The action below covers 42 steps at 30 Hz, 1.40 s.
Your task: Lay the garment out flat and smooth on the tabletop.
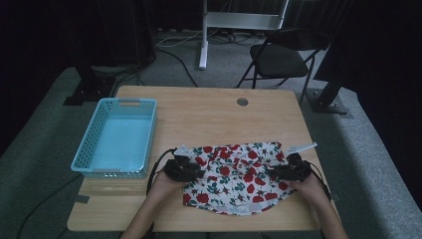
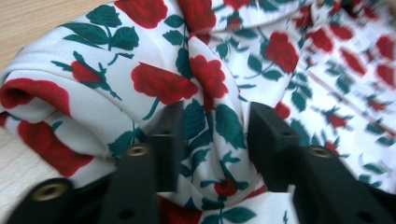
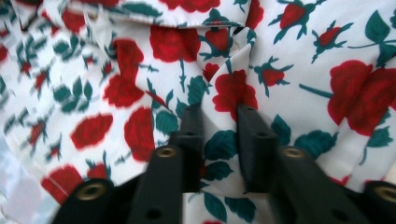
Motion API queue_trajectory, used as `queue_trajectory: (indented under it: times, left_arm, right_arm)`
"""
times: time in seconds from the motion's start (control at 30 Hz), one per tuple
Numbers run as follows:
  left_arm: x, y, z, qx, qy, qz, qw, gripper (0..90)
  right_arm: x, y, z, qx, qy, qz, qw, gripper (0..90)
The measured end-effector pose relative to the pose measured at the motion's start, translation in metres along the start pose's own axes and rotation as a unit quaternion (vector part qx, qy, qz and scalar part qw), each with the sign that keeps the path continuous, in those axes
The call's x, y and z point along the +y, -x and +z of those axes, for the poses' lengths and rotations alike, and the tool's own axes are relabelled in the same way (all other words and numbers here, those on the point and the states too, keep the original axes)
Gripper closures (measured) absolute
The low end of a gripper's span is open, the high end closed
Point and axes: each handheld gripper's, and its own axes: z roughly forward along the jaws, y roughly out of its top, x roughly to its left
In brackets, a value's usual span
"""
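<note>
Left gripper point(image 2: 212, 135): jaws are pinching a raised fold of the cloth point(image 1: 234, 177), fabric bunching between the black pads. Right gripper point(image 3: 219, 140): jaws are likewise clamping a narrow ridge of it. The cloth is thin, white, soft-draping, printed with red roses and dark green leaves, and is lying rumpled on the near half of the counter point(image 1: 209, 114), a pale wood-grain top. A light blue perforated plastic basket point(image 1: 99, 134) is sitting at the left. No writing is legible.
</note>
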Motion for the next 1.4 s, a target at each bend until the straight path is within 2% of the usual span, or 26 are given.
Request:
queue_trajectory:
  times: [0.1, 0.13, 0.27, 0.37, 0.4, 0.43, 0.47, 0.5, 0.53, 0.57, 0.6, 0.63, 0.67, 0.7, 0.73, 0.77, 0.83, 0.9, 1.0, 1.07, 1.17, 1.2, 1.27, 1.4]
  left_arm:
    - [-0.005, 0.010, -0.002, 0.003, -0.005, 0.026, 0.9996, 77.0]
    - [-0.008, 0.013, -0.003, 0.002, -0.008, 0.032, 0.9994, 77.7]
    - [-0.019, 0.026, -0.008, -0.030, -0.015, 0.047, 0.9983, 86.2]
    - [-0.020, 0.030, -0.010, -0.050, -0.027, 0.054, 0.9970, 87.6]
    - [-0.016, 0.030, -0.009, -0.043, -0.023, 0.056, 0.9973, 87.9]
    - [-0.007, 0.029, -0.011, -0.020, -0.001, 0.050, 0.9986, 88.0]
    - [0.006, 0.026, -0.019, 0.012, 0.044, 0.043, 0.9980, 88.0]
    - [0.022, 0.020, -0.029, 0.042, 0.116, 0.023, 0.9921, 87.5]
    - [0.037, 0.014, -0.039, 0.092, 0.178, 0.005, 0.9797, 82.7]
    - [0.051, 0.007, -0.046, 0.157, 0.211, -0.009, 0.9647, 68.3]
    - [0.063, -0.002, -0.052, 0.187, 0.220, -0.032, 0.9569, 54.8]
    - [0.071, -0.013, -0.055, 0.180, 0.224, -0.059, 0.9560, 47.6]
    - [0.075, -0.022, -0.058, 0.175, 0.224, -0.091, 0.9544, 41.5]
    - [0.075, -0.027, -0.059, 0.179, 0.225, -0.107, 0.9518, 38.8]
    - [0.072, -0.030, -0.059, 0.176, 0.223, -0.110, 0.9526, 38.8]
    - [0.068, -0.032, -0.057, 0.166, 0.211, -0.112, 0.9570, 38.8]
    - [0.056, -0.032, -0.049, 0.147, 0.196, -0.115, 0.9627, 38.8]
    - [0.044, -0.029, -0.038, 0.126, 0.169, -0.113, 0.9710, 38.8]
    - [0.028, -0.015, -0.022, 0.094, 0.125, -0.093, 0.9833, 38.8]
    - [0.018, -0.003, -0.015, 0.080, 0.101, -0.068, 0.9893, 38.8]
    - [0.006, 0.013, -0.008, 0.063, 0.072, -0.043, 0.9945, 38.8]
    - [0.003, 0.018, -0.007, 0.059, 0.066, -0.038, 0.9954, 38.8]
    - [-0.004, 0.025, -0.007, 0.051, 0.061, -0.033, 0.9963, 38.8]
    - [-0.012, 0.032, -0.006, 0.047, 0.053, -0.025, 0.9971, 38.8]
  right_arm:
    - [-0.009, -0.008, -0.004, -0.005, -0.006, -0.012, 0.9999, 84.2]
    - [-0.013, -0.011, -0.006, -0.003, -0.005, -0.013, 0.9999, 84.7]
    - [-0.029, -0.028, -0.012, 0.003, -0.009, -0.034, 0.9994, 86.2]
    - [-0.031, -0.038, -0.016, 0.011, -0.035, -0.052, 0.9980, 87.1]
    - [-0.028, -0.039, -0.015, 0.013, -0.047, -0.058, 0.9971, 87.3]
    - [-0.021, -0.039, -0.014, 0.006, -0.054, -0.065, 0.9964, 87.5]
    - [-0.009, -0.038, -0.016, -0.022, -0.041, -0.072, 0.9963, 87.4]
    - [0.007, -0.034, -0.024, -0.058, 0.003, -0.067, 0.9960, 87.1]
    - [0.025, -0.026, -0.038, -0.075, 0.080, -0.033, 0.9934, 83.3]
    - [0.042, -0.016, -0.053, -0.077, 0.154, 0.017, 0.9850, 74.1]
    - [0.056, -0.006, -0.063, -0.076, 0.195, 0.057, 0.9762, 62.5]
    - [0.068, 0.002, -0.069, -0.078, 0.203, 0.081, 0.9728, 49.7]
    - [0.077, 0.009, -0.070, -0.087, 0.202, 0.099, 0.9705, 47.1]
    - [0.081, 0.014, -0.069, -0.090, 0.200, 0.113, 0.9691, 46.9]
    - [0.082, 0.017, -0.065, -0.089, 0.193, 0.122, 0.9695, 45.7]
    - [0.081, 0.020, -0.060, -0.089, 0.180, 0.124, 0.9718, 44.0]
    - [0.074, 0.023, -0.047, -0.093, 0.151, 0.122, 0.9765, 42.8]
    - [0.063, 0.025, -0.034, -0.088, 0.132, 0.123, 0.9798, 41.8]
    - [0.048, 0.022, -0.018, -0.078, 0.113, 0.122, 0.9831, 41.6]
    - [0.041, 0.015, -0.011, -0.076, 0.100, 0.104, 0.9866, 41.1]
    - [0.035, 0.002, -0.009, -0.083, 0.099, 0.080, 0.9883, 41.1]
    - [0.034, -0.004, -0.011, -0.082, 0.107, 0.074, 0.9881, 41.1]
    - [0.033, -0.014, -0.017, -0.072, 0.125, 0.057, 0.9878, 41.1]
    - [0.037, -0.036, -0.033, -0.062, 0.162, 0.026, 0.9845, 44.8]
